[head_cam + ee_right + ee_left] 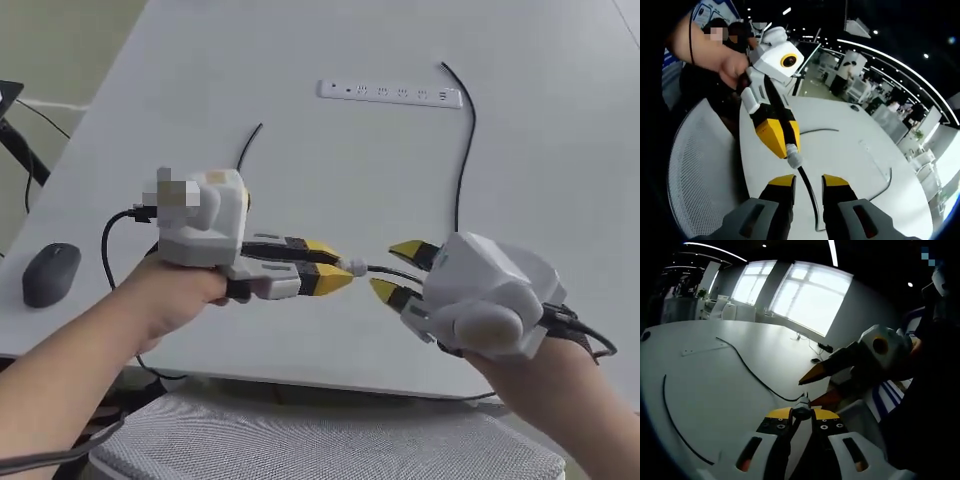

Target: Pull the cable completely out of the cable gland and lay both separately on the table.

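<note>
A small white cable gland (352, 266) is held above the table's near edge, with my left gripper (345, 272) shut on it. In the left gripper view the gland (801, 411) sits between the yellow jaw tips. A black cable (385, 270) leaves the gland to the right and passes between the jaws of my right gripper (396, 270), which stands open around it without pinching. Beyond that gripper the cable (462, 170) runs away across the table. In the right gripper view the cable (807, 187) drops from the gland (794, 159) between the two open jaws.
A white power strip (390, 92) lies at the back of the white table (300, 180). A second, short black cable (250, 145) lies left of centre. A dark mouse (50, 272) sits at the left edge. A white mesh chair (330, 440) is below the near edge.
</note>
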`<state>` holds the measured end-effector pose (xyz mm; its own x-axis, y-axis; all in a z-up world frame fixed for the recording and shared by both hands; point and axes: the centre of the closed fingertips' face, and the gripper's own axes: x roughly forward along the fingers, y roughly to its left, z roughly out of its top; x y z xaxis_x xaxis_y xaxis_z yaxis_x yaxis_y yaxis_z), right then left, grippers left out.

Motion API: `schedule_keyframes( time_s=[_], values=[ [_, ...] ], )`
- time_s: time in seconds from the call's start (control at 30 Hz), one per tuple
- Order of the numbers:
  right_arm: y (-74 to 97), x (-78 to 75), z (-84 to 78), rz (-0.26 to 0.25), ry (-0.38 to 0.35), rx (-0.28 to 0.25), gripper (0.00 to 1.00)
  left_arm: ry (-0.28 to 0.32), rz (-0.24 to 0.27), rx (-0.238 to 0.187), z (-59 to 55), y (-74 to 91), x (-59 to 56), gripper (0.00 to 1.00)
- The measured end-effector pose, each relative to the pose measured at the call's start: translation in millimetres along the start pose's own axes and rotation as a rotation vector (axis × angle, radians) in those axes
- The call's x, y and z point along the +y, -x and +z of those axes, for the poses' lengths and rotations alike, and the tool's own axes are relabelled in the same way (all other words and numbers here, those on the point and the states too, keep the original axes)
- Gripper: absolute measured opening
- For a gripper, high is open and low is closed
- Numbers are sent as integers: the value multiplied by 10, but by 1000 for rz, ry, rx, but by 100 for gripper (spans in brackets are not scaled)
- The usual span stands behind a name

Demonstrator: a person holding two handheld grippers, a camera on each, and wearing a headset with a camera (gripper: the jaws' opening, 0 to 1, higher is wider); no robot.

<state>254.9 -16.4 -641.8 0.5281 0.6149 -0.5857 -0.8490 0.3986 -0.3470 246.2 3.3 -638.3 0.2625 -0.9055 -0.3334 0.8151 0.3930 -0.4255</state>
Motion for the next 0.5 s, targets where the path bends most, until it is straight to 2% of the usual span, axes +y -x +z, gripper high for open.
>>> schedule_keyframes(
  time_s=[0.13,0.27,0.37,0.5],
  values=[
    [-17,18,21,2,31,14,11,-4,0,5,-4,-11,-12,15],
    [-48,76,15,11,97,29,7,-8,1,9,-12,-25,-10,15],
    [-47,77,4,12,95,36,2,-9,5,10,-10,-33,-8,15],
    [-57,80,-17,13,92,44,2,-18,6,20,-19,-43,-1,15]
  ],
)
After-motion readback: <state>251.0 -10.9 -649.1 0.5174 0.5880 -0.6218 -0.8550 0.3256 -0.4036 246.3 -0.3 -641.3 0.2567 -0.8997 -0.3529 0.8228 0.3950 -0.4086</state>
